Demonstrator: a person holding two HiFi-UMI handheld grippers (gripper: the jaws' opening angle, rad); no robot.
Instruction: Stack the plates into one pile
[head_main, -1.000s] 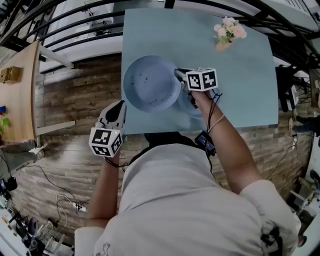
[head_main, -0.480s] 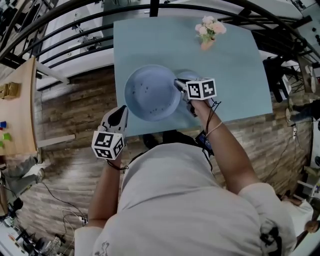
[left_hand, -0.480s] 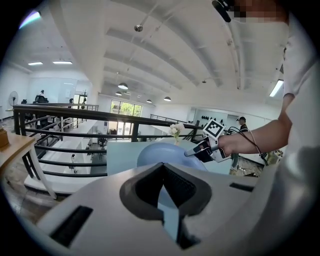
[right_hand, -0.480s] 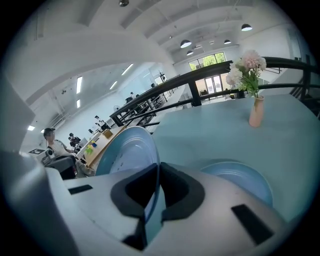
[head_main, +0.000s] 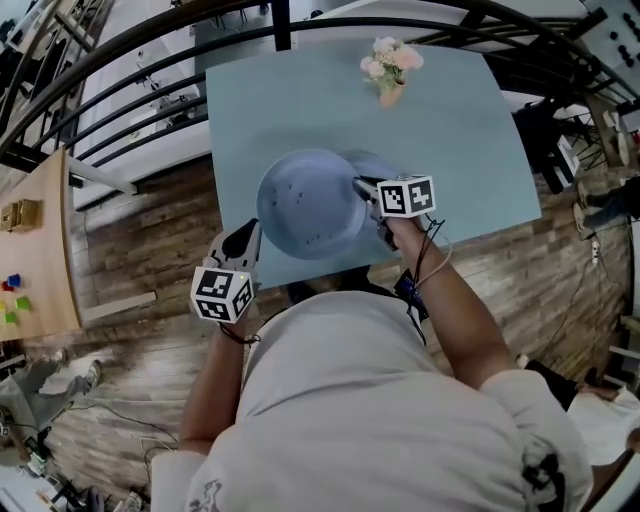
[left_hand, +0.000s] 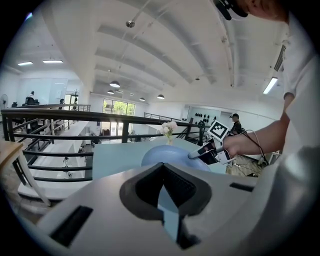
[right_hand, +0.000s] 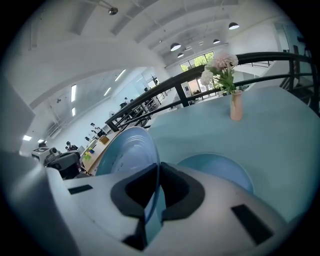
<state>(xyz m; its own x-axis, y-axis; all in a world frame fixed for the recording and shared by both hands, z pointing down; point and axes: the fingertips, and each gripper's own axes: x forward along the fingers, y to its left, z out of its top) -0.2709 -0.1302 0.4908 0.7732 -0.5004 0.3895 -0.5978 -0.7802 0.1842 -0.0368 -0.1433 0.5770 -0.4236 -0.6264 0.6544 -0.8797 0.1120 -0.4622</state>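
Note:
My right gripper (head_main: 362, 187) is shut on the rim of a pale blue plate (head_main: 308, 203) and holds it above the light blue table (head_main: 450, 120). In the right gripper view that plate (right_hand: 127, 155) stands tilted on edge between the jaws of the right gripper (right_hand: 157, 167). A second blue plate (right_hand: 220, 167) lies flat on the table just to its right; in the head view this plate (head_main: 383, 166) is partly hidden by the held one. My left gripper (head_main: 245, 237) hangs shut and empty off the table's near left corner. In the left gripper view, the left gripper (left_hand: 162, 167) points at the held plate (left_hand: 165, 152).
A small vase of pink and white flowers (head_main: 390, 65) stands at the table's far side. A black railing (head_main: 120, 120) runs to the left and behind the table. Wooden floor (head_main: 150, 250) lies on the near side. A wooden table (head_main: 35, 250) stands far left.
The held plate has shifted right, from over the table's left edge further onto the table and closer over the second plate. The left gripper has drifted along with it.

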